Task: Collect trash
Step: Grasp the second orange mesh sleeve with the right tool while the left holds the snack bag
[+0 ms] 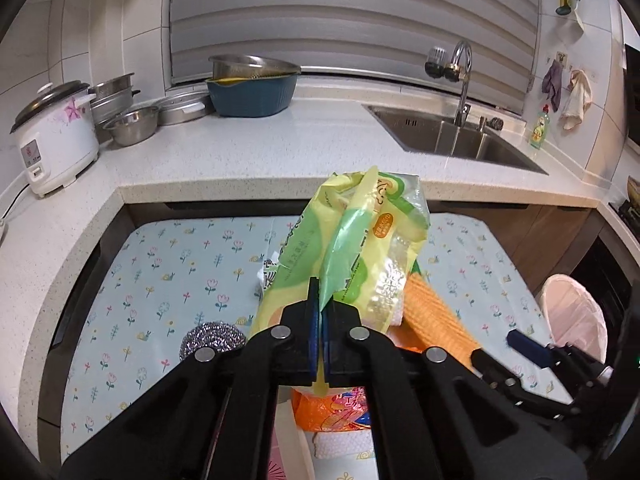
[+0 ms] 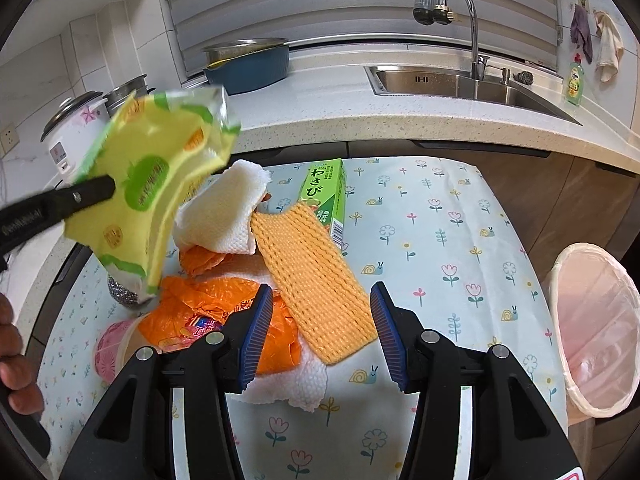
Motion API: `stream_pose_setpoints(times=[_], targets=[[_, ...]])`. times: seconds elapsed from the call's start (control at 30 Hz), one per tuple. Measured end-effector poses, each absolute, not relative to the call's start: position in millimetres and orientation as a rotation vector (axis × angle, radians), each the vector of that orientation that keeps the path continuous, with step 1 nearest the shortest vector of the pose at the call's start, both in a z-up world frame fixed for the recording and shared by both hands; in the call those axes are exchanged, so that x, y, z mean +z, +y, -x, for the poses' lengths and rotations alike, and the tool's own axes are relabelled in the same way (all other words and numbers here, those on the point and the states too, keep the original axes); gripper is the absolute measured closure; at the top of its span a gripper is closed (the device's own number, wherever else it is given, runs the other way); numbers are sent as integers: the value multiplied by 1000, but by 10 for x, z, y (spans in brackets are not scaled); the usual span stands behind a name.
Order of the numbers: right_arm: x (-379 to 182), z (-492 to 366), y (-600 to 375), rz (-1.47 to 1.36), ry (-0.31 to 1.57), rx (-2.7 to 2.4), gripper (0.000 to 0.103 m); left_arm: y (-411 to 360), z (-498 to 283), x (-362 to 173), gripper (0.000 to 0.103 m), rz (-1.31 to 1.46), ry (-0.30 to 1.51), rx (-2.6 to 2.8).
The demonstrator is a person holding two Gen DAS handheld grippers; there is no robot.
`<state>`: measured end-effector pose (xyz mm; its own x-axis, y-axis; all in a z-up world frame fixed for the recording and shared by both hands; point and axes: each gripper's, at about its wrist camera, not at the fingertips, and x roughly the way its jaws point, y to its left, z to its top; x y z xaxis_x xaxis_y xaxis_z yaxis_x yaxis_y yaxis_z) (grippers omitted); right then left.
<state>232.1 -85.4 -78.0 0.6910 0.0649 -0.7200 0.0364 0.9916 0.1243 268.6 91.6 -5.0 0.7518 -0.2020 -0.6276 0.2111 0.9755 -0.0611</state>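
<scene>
My left gripper point(image 1: 321, 300) is shut on a yellow-green plastic wrapper point(image 1: 352, 240) and holds it above the table; the wrapper also shows in the right wrist view point(image 2: 156, 184), with the left gripper point(image 2: 96, 190) beside it. My right gripper point(image 2: 322, 328) is open and empty just above an orange foam net point(image 2: 312, 276); it shows at the right of the left wrist view point(image 1: 520, 344). Near it lie an orange plastic bag point(image 2: 224, 320), white paper towels point(image 2: 228, 212) and a green wasabi box point(image 2: 328, 196). A trash bin with a pink liner point(image 2: 596, 332) stands at the table's right.
The table has a floral cloth point(image 2: 440, 240). A steel scourer point(image 1: 212, 340) and a pink cup point(image 2: 110, 352) lie at its left. Behind is a counter with a rice cooker point(image 1: 52, 136), steel bowls point(image 1: 132, 124), a blue basin point(image 1: 252, 92) and a sink point(image 1: 452, 136).
</scene>
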Motion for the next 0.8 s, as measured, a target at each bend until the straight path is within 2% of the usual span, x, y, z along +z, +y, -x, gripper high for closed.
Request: stream_pose_setpoints(times=[0.37, 0.43, 0.5, 0.57, 0.8], targets=[[-1090, -2601, -688, -82, 868, 42, 54, 839, -2786, -63, 102, 13, 691, -237], [-1158, -2638, -688, -76, 883, 41, 58, 814, -2787, -94, 102, 9, 697, -242], [-1208, -2657, -708, -69, 897, 39, 77, 775, -2787, -122, 102, 5, 702, -248], [-1209, -2638, -747, -79, 895, 40, 88, 738, -2777, -138, 103, -3, 705, -253], [-912, -2450, -966, -77, 813, 0, 94, 573, -2679, -73, 103, -12, 699, -270]])
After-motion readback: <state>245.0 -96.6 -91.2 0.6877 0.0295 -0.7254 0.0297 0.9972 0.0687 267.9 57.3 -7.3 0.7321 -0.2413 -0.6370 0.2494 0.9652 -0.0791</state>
